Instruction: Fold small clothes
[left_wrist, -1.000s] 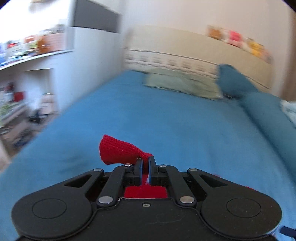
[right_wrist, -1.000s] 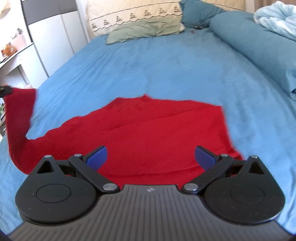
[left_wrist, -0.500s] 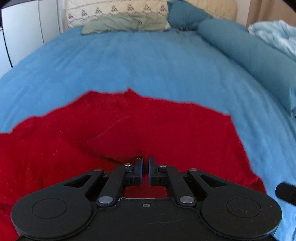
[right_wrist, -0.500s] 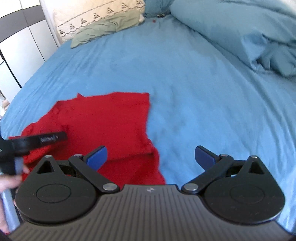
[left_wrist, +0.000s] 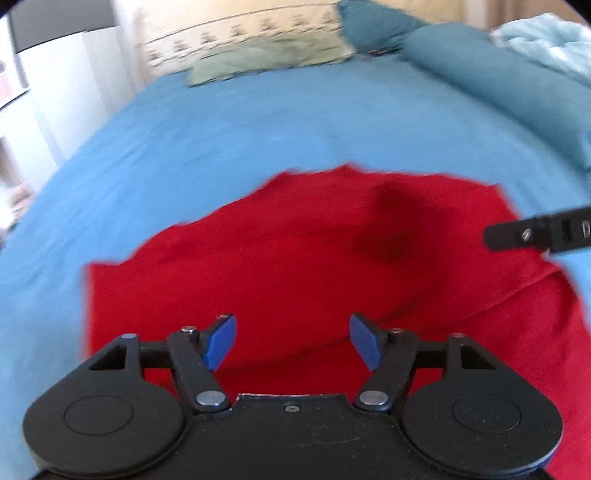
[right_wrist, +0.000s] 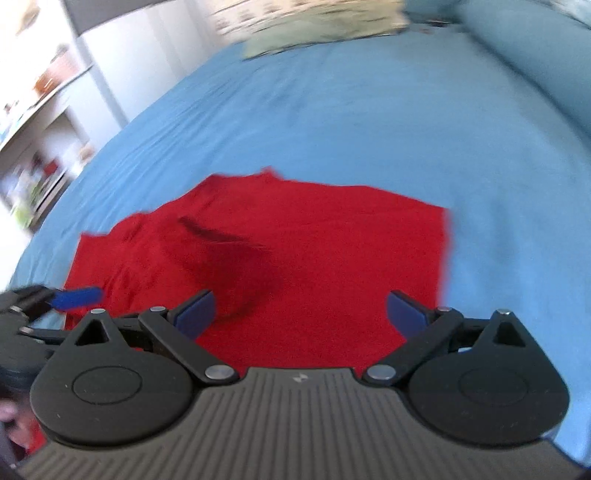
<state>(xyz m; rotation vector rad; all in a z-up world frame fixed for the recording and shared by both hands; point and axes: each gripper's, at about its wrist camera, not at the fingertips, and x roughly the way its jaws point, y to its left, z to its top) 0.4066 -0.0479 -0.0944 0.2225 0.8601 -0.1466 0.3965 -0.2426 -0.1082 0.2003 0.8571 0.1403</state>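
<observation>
A: What takes up most of the frame?
B: The bed (left_wrist: 258, 125), spread with a blue sheet. Along its far right runs a teal bolster (left_wrist: 509, 85), and a green pillow (left_wrist: 266, 61) lies at the head. White cupboards (right_wrist: 122, 62) stand off to the left. All of that is blurred.

A: And the garment?
B: A red top (left_wrist: 295, 258) lies on the sheet, near the foot of the bed, mostly flat. One layer is folded over the rest; a fold line runs across its lower right in the left wrist view. The right wrist view shows a dark shadow on its left half.

A: The left gripper?
B: The left gripper (left_wrist: 293, 341) hovers over the near edge of the top, its blue pads (left_wrist: 219, 343) wide apart, nothing between them. From the other camera one of its pads shows at the left edge, over the cloth.

A: The right gripper?
B: The right gripper (right_wrist: 301, 314) is likewise spread, empty, above the top's near edge. Its finger pokes into the left wrist view from the right.
</observation>
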